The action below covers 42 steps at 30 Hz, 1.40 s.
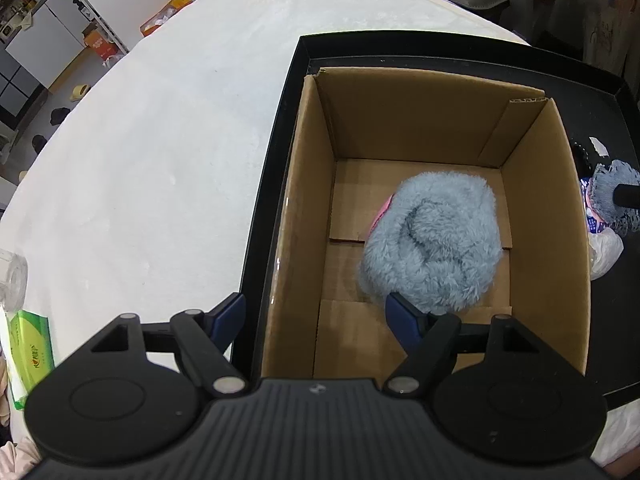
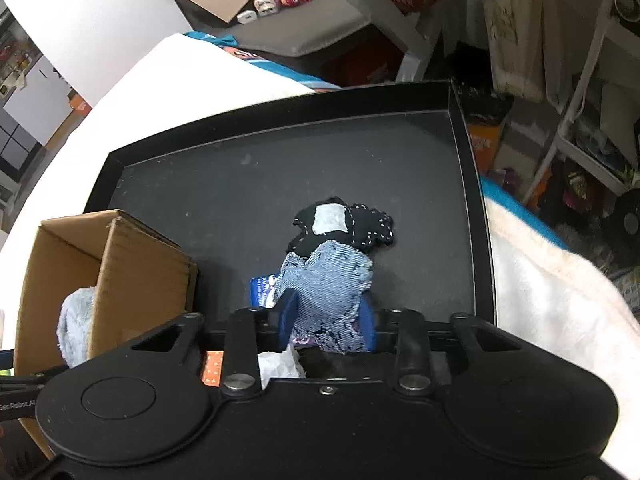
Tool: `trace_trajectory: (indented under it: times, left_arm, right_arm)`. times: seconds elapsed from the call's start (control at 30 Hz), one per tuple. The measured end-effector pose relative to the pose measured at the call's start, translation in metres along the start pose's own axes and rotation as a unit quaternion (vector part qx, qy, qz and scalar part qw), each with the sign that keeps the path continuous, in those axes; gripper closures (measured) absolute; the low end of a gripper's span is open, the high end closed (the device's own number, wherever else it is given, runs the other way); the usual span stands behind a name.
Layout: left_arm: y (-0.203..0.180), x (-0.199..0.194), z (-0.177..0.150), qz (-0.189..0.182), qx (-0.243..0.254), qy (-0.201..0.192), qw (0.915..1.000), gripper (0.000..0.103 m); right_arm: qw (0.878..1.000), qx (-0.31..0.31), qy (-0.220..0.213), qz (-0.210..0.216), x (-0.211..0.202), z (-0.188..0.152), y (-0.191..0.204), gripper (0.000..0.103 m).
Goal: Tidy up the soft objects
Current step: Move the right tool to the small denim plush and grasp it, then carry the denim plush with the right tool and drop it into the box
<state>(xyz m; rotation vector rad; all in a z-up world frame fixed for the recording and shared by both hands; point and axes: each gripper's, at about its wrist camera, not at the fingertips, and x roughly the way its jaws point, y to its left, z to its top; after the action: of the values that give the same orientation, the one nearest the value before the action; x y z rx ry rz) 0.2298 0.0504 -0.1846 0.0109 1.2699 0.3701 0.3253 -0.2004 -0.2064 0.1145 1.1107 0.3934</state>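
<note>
Denim is pinched between the two blue fingers [image 2: 290,312] of the right gripper [image 2: 328,316]: one patchwork denim piece [image 2: 326,292] is clamped at its lower end, the pads pressing on it from both sides. No earlier view is given, so only the grip itself can be told. Touching the far end of the denim, one black cloth with a grey patch [image 2: 344,222] lies crumpled on the floor of the black tray [image 2: 280,168]. Beside the left finger one small blue printed packet [image 2: 262,290] is seen, and under the gripper body one white crumpled plastic bag [image 2: 280,364] and one orange item whose kind cannot be told. The two fingers [image 1: 404,316] of the left gripper [image 1: 316,314] are spread wide with nothing between the pads; they straddle the near left wall of one open cardboard box [image 1: 308,200], one finger outside it and one inside. Just beyond the inner finger, one fluffy light-blue plush item [image 1: 434,246] with a pink edge rests on the box floor, toward its right wall. The box stands in the left part of the one black tray, which sits on a white cloth-covered table [image 1: 160,140]. At the table's near left edge one green tissue pack [image 1: 32,344] and one clear roll of tape [image 1: 12,276] are seen.
</note>
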Motion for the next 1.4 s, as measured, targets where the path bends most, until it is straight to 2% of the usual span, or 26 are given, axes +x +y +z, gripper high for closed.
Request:
trace_trajectory:
  times: [0.2,0.47,1.4]
  left_arm:
    - [0.002,-0.002,-0.001,-0.004,0.001,0.001,1.0000,0.027]
    - [0.012,-0.010,-0.001,-0.011,-0.005,-0.008,0.9999,0.027]
    - [0.041,-0.015,-0.009,-0.070,-0.040,-0.025,0.9964,0.027]
  right_arm:
    - [1.000,-0.019,-0.012,0.004,-0.013,0.000,0.009,0.085]
    - [1.000,-0.019,-0.007,0.016,-0.020,-0.003,0.018,0.090]
    - [0.998,-0.054,-0.030,0.005,-0.068,0.004,0.068,0.091]
